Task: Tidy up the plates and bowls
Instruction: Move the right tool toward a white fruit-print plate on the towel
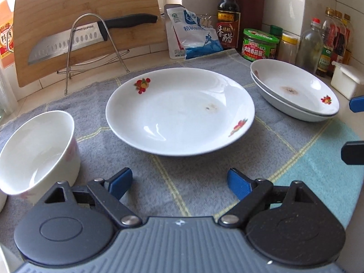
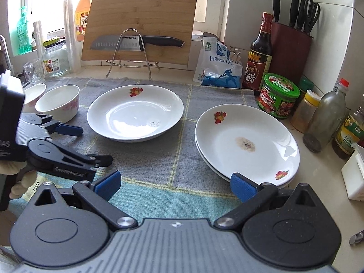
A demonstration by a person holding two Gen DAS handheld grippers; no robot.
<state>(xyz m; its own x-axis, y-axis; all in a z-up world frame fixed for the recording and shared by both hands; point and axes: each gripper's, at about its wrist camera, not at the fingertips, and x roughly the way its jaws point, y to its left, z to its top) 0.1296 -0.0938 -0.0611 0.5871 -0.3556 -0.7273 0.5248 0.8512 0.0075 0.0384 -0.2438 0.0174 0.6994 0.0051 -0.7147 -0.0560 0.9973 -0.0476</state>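
A single white plate with fruit prints (image 1: 179, 111) (image 2: 135, 112) lies on the grey checked cloth (image 1: 193, 182) (image 2: 159, 159). A stack of two such plates (image 1: 295, 88) (image 2: 246, 145) sits to its right, stained in the middle. A white bowl (image 1: 38, 150) (image 2: 58, 105) stands at the left, with a second bowl (image 2: 34, 93) behind it. My left gripper (image 1: 179, 180) is open and empty, just in front of the single plate; it also shows in the right wrist view (image 2: 95, 144). My right gripper (image 2: 175, 182) is open and empty at the near rim of the stack; its fingertips (image 1: 356, 103) show at the left wrist view's right edge.
A bamboo cutting board (image 2: 141, 22) and a knife (image 2: 136, 42) on a wire rack stand at the back. A salt bag (image 2: 218, 66), vinegar bottle (image 2: 259, 54), green-lidded jar (image 2: 278, 95), knife block (image 2: 291, 45) and oil bottles (image 2: 325, 118) line the right wall. A glass jar (image 2: 55, 59) stands at the left.
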